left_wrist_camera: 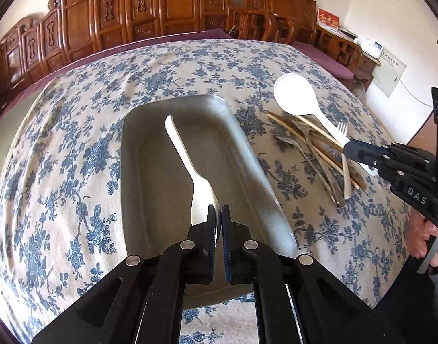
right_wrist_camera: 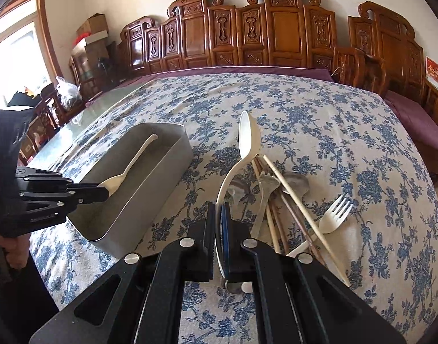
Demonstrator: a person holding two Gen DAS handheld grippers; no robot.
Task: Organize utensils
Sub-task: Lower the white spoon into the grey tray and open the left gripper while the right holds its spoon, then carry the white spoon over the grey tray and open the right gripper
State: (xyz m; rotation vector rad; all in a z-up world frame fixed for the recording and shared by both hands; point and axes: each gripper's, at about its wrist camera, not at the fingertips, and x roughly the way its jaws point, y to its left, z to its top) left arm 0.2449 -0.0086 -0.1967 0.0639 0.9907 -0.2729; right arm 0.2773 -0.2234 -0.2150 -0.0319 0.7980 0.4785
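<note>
My left gripper is shut on the bowl of a white spoon, held over the grey metal tray; its handle points away. The right wrist view shows that gripper, spoon and tray at left. My right gripper is shut on the handle of a large white ladle spoon, lifted above the utensil pile. In the left wrist view it holds the ladle at right.
A pile on the flowered tablecloth holds chopsticks, metal spoons and a white plastic fork, also seen in the left wrist view. Carved wooden chairs line the far side.
</note>
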